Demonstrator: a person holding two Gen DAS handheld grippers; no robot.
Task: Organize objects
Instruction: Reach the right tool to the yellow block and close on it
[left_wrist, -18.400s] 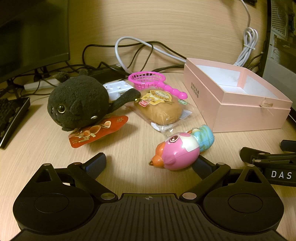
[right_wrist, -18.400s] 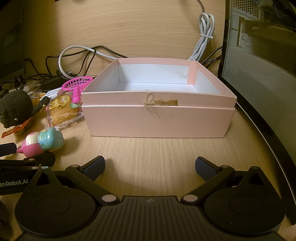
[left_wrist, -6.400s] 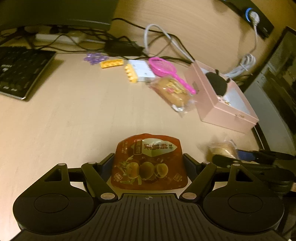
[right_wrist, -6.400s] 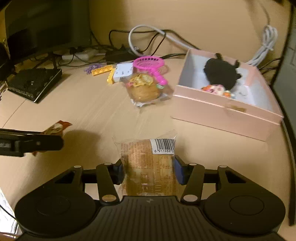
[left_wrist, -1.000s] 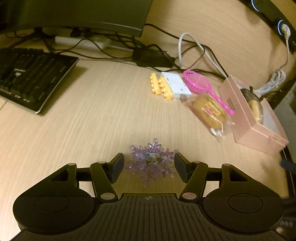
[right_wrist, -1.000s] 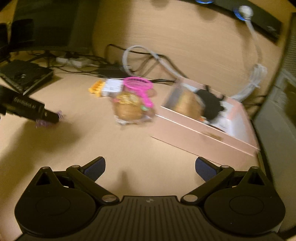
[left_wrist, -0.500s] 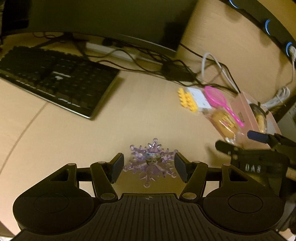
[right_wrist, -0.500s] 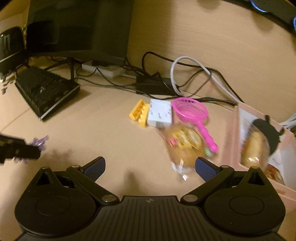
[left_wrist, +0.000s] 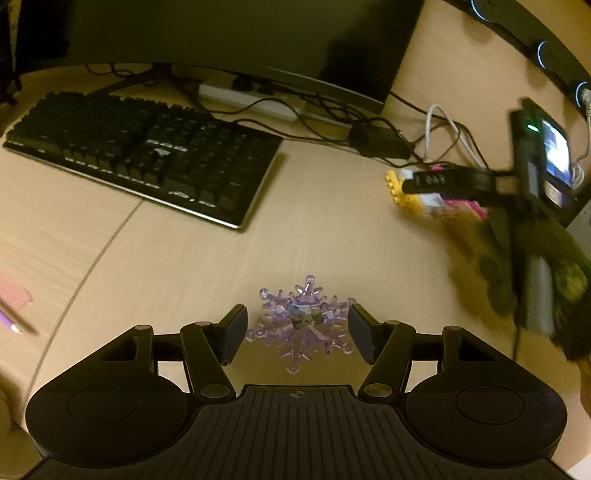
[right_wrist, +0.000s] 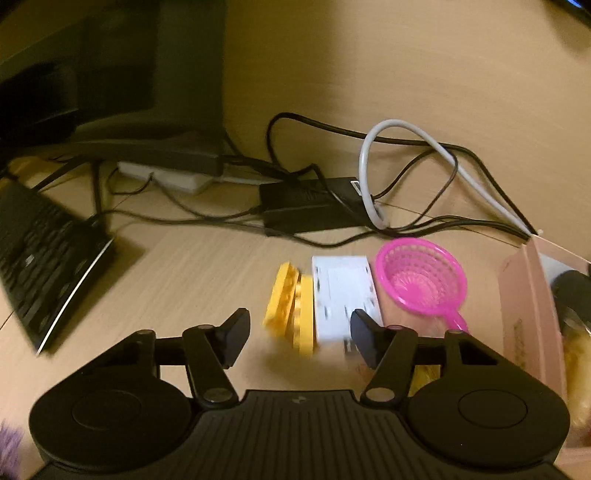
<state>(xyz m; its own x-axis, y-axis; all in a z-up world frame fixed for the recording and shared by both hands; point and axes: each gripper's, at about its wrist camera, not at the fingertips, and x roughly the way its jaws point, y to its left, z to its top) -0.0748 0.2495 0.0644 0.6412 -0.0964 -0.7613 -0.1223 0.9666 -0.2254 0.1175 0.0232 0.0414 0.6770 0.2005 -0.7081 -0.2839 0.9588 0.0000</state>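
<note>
My left gripper is shut on a clear purple snowflake ornament and holds it above the wooden desk. My right gripper is open and empty, its fingers on either side of a yellow toy brick and a white block just ahead. A pink plastic sieve lies to their right. The pink box stands at the far right with a black plush inside. In the left wrist view the right gripper shows blurred over the yellow brick.
A black keyboard lies at the left under a monitor. A power strip, a black adapter and several cables run along the back. A wrapped bun is partly hidden behind my right gripper.
My left gripper has swung left with the snowflake, bringing the keyboard into view. My right gripper has moved forward and down onto the yellow brick and white block, its jaws narrower.
</note>
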